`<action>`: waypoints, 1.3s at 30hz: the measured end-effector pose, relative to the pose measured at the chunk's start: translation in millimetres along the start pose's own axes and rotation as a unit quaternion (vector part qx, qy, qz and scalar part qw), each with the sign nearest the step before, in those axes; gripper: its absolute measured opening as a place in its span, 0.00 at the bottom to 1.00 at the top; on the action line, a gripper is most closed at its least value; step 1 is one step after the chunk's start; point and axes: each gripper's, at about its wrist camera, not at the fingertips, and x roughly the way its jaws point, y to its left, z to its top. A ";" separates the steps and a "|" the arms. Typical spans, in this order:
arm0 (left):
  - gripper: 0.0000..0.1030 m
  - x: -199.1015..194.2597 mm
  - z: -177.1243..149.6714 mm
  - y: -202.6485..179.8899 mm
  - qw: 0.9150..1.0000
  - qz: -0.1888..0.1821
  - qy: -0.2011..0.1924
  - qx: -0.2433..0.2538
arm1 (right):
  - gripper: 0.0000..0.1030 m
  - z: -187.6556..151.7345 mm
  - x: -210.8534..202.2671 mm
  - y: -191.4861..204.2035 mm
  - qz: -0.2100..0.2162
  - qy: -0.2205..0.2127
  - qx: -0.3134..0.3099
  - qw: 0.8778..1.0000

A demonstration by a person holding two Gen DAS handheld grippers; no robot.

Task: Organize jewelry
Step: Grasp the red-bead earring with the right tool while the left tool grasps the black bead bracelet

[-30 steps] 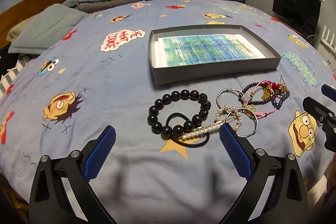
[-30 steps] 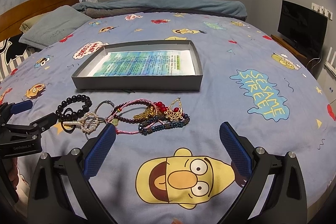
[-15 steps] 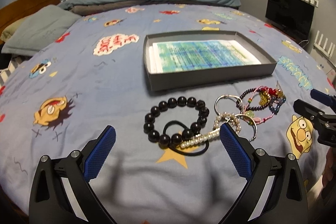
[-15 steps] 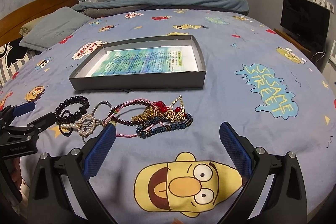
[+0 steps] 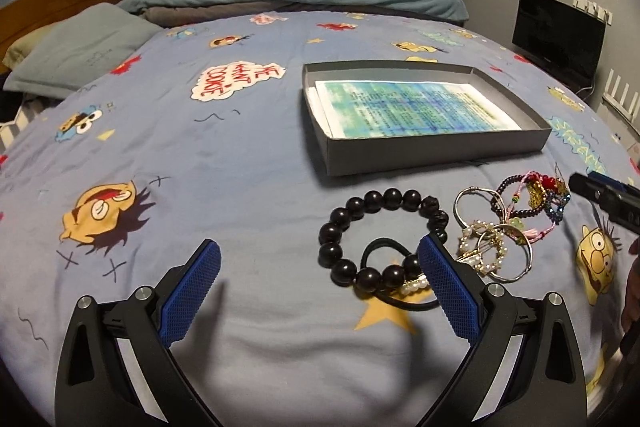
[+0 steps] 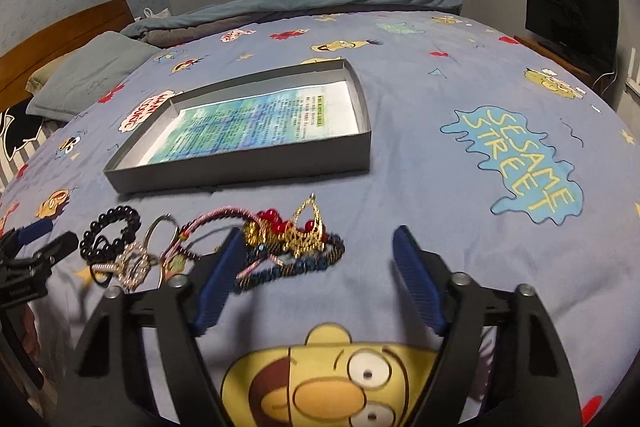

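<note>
1. One bed [image 5: 224, 163] fills both views, covered by a blue sheet printed with cartoon characters. All the things lie on it.
2. One shallow grey box [image 5: 436, 151] sits open on the sheet, lined with one sheet of blue-green printed paper [image 5: 412, 109].
3. One bracelet of large black beads [image 5: 380, 237] lies in front of the box, nearer the cameras.
4. One black hair tie [image 5: 394, 273] overlaps the near edge of the black bead bracelet.
5. One short pearl strand [image 5: 414, 285] lies across the hair tie.
6. Two thin silver rings [image 5: 474, 205] lie just right of the black beads. One small pearl ring [image 5: 482, 247] lies among them.
7. One tangled pile of coloured bracelets [image 6: 288, 243] lies furthest right: pink cord, purple beads, red beads, gold filigree, dark blue beads. The pieces in it are too knotted to count.
8. The left tongs [image 5: 320, 291] are spread wide, grasping nothing, low over the sheet. The inner finger [image 5: 448, 291] stands in front of the near right edge of the black bead bracelet and hair tie. Most of that bracelet shows between the two fingers.
9. The right tongs [image 6: 316, 283] are also spread wide and grasp nothing. The left finger [image 6: 216, 283] stands in front of the tangled pile. The gold and blue part of the pile shows between the fingers, towards the left one.
10. Each pair of tongs shows at the edge of the other's view.
</note>
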 end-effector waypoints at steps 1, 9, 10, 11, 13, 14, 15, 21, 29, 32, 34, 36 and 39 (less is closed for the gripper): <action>0.95 0.4 -0.2 0.3 1.000 0.000 -0.001 0.001 | 0.62 1.3 2.1 0.7 0.002 0.000 -0.001 1.000; 0.94 5.4 -0.3 4.8 1.000 -0.006 0.001 0.003 | 0.43 1.6 23.9 8.1 0.012 0.022 -0.010 1.000; 0.94 6.4 -0.1 4.9 1.000 -0.010 0.002 0.003 | 0.36 1.1 25.1 8.0 0.014 0.024 -0.011 1.000; 0.93 7.4 0.0 4.8 1.000 -0.011 0.003 0.003 | 0.30 0.4 26.4 7.7 0.019 0.026 -0.010 0.999; 0.93 8.5 0.3 4.1 1.000 -0.015 0.006 0.005 | 0.26 -0.1 25.6 7.1 0.022 0.023 -0.008 0.999; 0.92 9.1 0.7 3.7 1.000 -0.015 0.006 0.007 | 0.26 -0.3 24.7 6.8 0.021 0.020 -0.008 1.000; 0.92 9.6 0.6 3.3 1.000 -0.015 0.006 0.009 | 0.26 -0.4 23.3 6.1 0.020 0.017 -0.008 1.000; 0.60 19.5 10.6 3.6 0.999 -0.029 0.023 0.013 | 0.26 1.7 11.1 2.2 0.025 -0.008 -0.002 1.000; 0.30 48.6 19.7 1.2 0.995 -0.055 0.077 0.034 | 0.26 7.7 0.4 3.6 0.041 -0.026 -0.005 0.999; 0.26 57.2 17.6 -1.2 0.993 -0.061 0.094 0.046 | 0.26 12.3 -2.9 2.9 0.042 -0.030 -0.006 0.999; 0.17 57.4 18.6 1.1 0.992 -0.072 0.096 0.042 | 0.26 16.0 -7.2 2.2 0.042 -0.037 -0.007 0.998; 0.15 46.3 22.8 4.8 0.992 -0.092 0.080 0.033 | 0.26 19.2 -11.4 2.8 0.041 -0.043 -0.009 0.998; 0.15 25.7 28.3 1.8 0.994 -0.092 0.050 0.046 | 0.26 24.8 -19.4 5.1 0.038 -0.053 -0.014 0.998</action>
